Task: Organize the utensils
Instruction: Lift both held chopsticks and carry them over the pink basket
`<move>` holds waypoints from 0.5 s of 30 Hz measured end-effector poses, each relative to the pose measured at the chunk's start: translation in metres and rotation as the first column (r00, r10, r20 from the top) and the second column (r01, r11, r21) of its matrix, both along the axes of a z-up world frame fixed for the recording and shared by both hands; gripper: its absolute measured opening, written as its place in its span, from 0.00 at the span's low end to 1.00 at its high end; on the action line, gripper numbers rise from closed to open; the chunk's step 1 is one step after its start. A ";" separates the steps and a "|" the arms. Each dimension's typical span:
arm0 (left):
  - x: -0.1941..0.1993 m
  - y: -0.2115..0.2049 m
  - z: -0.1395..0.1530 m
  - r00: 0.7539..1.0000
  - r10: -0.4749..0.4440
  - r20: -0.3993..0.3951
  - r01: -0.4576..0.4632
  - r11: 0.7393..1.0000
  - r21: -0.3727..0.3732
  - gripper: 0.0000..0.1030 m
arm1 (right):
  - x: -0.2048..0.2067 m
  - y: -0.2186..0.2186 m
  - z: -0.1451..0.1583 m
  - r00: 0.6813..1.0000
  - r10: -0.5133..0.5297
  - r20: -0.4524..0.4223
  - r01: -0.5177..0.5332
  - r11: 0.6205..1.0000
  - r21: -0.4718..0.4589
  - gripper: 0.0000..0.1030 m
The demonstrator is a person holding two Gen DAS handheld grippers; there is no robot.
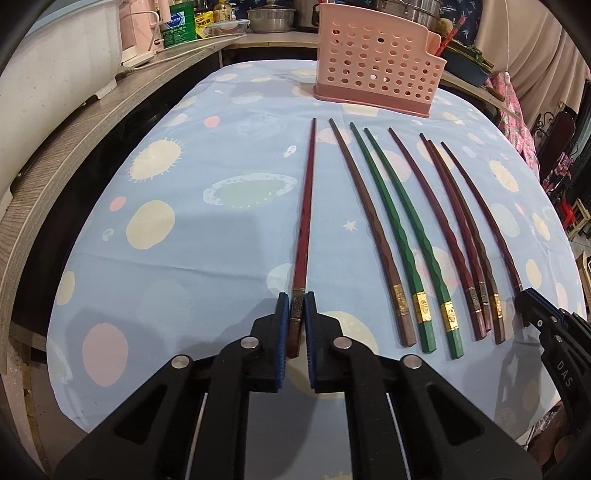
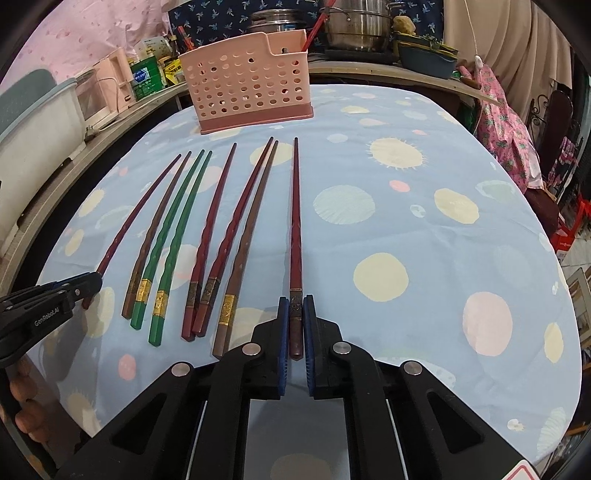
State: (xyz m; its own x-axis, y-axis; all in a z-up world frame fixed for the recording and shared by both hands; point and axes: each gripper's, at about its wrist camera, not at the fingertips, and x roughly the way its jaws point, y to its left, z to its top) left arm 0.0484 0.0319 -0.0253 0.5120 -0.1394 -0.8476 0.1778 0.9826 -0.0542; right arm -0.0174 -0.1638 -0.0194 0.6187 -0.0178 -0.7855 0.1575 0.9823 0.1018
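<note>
Several chopsticks lie side by side on the blue spotted tablecloth (image 1: 184, 258), tips toward a pink perforated utensil holder (image 1: 373, 70) (image 2: 247, 85) at the far edge. My left gripper (image 1: 296, 299) is shut on the thick end of the leftmost dark red chopstick (image 1: 306, 206), which still rests on the cloth. My right gripper (image 2: 296, 301) is shut on the thick end of the rightmost dark red chopstick (image 2: 295, 221), also lying flat. Between them lie a brown chopstick (image 1: 369, 221), two green chopsticks (image 2: 173, 236) and more dark red ones. Each view shows the other gripper (image 1: 522, 295) (image 2: 94, 280) at its side.
A wooden counter (image 1: 74, 147) curves around the table's left and far sides. It carries a white tub (image 1: 55, 74), bottles and steel pots (image 2: 354, 26). Pink patterned fabric (image 2: 506, 129) hangs at the right. Wide cloth lies to the left of the row in the left wrist view and right of it in the other.
</note>
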 end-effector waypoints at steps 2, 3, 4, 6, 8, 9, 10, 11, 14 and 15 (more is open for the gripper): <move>0.000 0.000 0.002 1.000 -0.003 -0.003 0.003 1.000 -0.010 0.07 | -0.001 -0.001 0.006 1.000 0.000 0.012 0.000 1.000 -0.005 0.07; 0.000 0.000 0.004 1.000 -0.003 -0.003 0.003 1.000 -0.014 0.07 | -0.002 -0.001 0.009 1.000 0.001 0.020 -0.001 1.000 -0.011 0.07; -0.001 0.000 0.006 1.000 -0.003 0.000 0.003 1.000 -0.016 0.07 | -0.003 -0.001 0.013 1.000 0.003 0.030 -0.002 1.000 -0.017 0.07; -0.001 0.001 0.014 1.000 -0.002 0.009 0.003 1.000 -0.028 0.07 | -0.003 -0.001 0.022 0.999 0.006 0.051 -0.004 1.000 -0.023 0.07; -0.001 0.003 0.023 1.000 0.000 0.024 0.001 0.999 -0.041 0.07 | -0.004 -0.003 0.031 0.997 0.005 0.071 -0.004 1.000 -0.014 0.07; -0.001 0.003 0.028 0.999 0.001 0.033 0.000 0.999 -0.046 0.07 | -0.003 -0.005 0.036 0.997 0.002 0.079 -0.002 1.000 0.001 0.07; -0.001 0.005 0.034 0.999 0.004 0.044 -0.001 0.999 -0.053 0.07 | -0.002 -0.007 0.041 0.996 -0.001 0.087 -0.001 1.000 0.018 0.07; 0.000 0.005 0.039 0.999 0.005 0.053 -0.002 0.998 -0.059 0.07 | -0.002 -0.009 0.046 0.995 -0.005 0.096 0.002 1.000 0.031 0.07; 0.001 0.009 0.058 0.996 0.014 0.085 -0.007 0.996 -0.084 0.07 | 0.000 -0.013 0.066 0.990 -0.016 0.138 0.011 0.999 0.036 0.07; 0.002 0.010 0.064 0.995 0.017 0.096 -0.009 0.996 -0.090 0.07 | 0.000 -0.015 0.073 0.988 -0.020 0.153 0.014 0.999 0.037 0.07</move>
State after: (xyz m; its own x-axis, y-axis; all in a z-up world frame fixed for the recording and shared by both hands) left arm 0.0507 0.0421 0.0392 0.5933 -0.2048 -0.7785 0.1739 0.9769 -0.1245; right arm -0.0169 -0.1785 0.0534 0.7318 -0.0031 -0.6815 0.1540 0.9749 0.1610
